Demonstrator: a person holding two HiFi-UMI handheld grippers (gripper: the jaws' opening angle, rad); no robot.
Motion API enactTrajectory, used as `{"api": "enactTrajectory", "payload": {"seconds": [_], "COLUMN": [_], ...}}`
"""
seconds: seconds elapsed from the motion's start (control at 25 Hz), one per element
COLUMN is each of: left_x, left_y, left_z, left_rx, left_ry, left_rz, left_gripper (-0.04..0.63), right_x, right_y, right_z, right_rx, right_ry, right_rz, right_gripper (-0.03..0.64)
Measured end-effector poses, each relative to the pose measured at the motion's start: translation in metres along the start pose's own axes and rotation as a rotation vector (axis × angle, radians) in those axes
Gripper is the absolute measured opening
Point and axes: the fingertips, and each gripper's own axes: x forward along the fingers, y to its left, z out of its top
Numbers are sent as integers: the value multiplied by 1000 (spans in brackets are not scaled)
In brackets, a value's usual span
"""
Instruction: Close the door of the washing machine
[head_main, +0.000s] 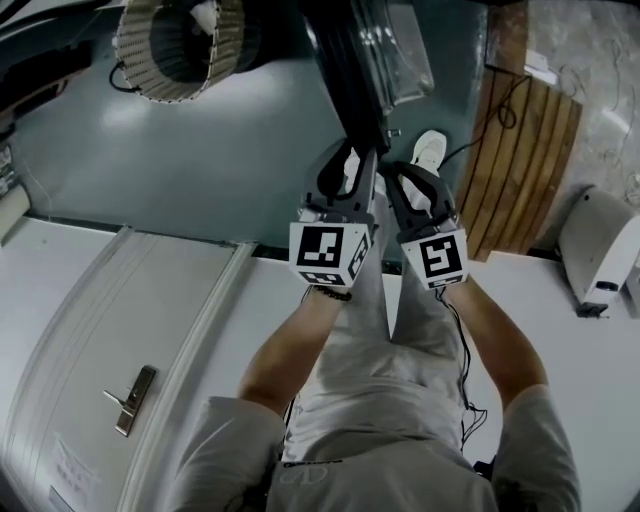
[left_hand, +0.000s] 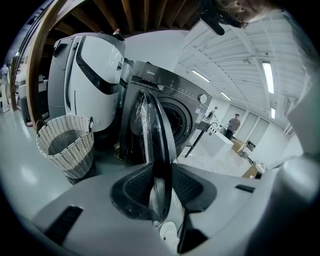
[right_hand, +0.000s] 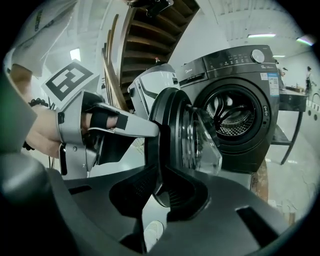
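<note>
The dark washing machine (right_hand: 240, 65) stands with its drum (right_hand: 232, 112) uncovered and its round glass door (right_hand: 172, 125) swung out toward me. From the head view the door (head_main: 375, 60) is edge-on, and both grippers are at its near rim. The left gripper (head_main: 358, 165) straddles the rim; in the left gripper view the door (left_hand: 155, 130) runs between the left gripper's (left_hand: 161, 187) pads. The right gripper (head_main: 410, 180) sits just beside it, and the same rim passes between its (right_hand: 161, 187) pads. Both sets of jaws stand apart around the rim. The left gripper (right_hand: 147, 131) also shows in the right gripper view, reaching to the rim.
A wicker basket (left_hand: 67, 145) stands on the floor left of the door, in front of a white appliance (left_hand: 85, 80). Wooden stairs (head_main: 520, 170) rise at the right. A white door with a handle (head_main: 130, 400) is at lower left. A person (left_hand: 233, 122) stands far off.
</note>
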Motion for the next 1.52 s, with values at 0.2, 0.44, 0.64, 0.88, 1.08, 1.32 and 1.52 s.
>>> {"api": "enactTrajectory", "payload": {"seconds": [0.2, 0.44, 0.64, 0.88, 1.08, 1.32, 1.52], "left_x": [11, 28, 39, 56, 70, 86, 98], "left_y": [-19, -41, -59, -82, -98, -118, -129], "left_z": [3, 5, 9, 15, 21, 28, 35], "left_rx": [-4, -27, -39, -37, -50, -67, -42], "left_ry": [7, 18, 28, 38, 34, 38, 33], "left_rz": [-9, 0, 5, -24, -38, -71, -106], "left_gripper": [110, 117, 118, 120, 124, 130, 139], "right_x": [-9, -13, -17, -19, -24, -32, -36], "right_y": [-14, -30, -51, -75, -105, -133, -152], "right_z": [-7, -12, -11, -13, -10, -5, -1], "right_rx": [6, -1, -2, 16, 22, 35, 25], "right_ry": [10, 2, -13, -13, -27, -56, -76], "right_rz": [4, -8, -31, -60, -101, -150, -154], "right_gripper": [84, 95, 97, 106, 98, 92, 86]}}
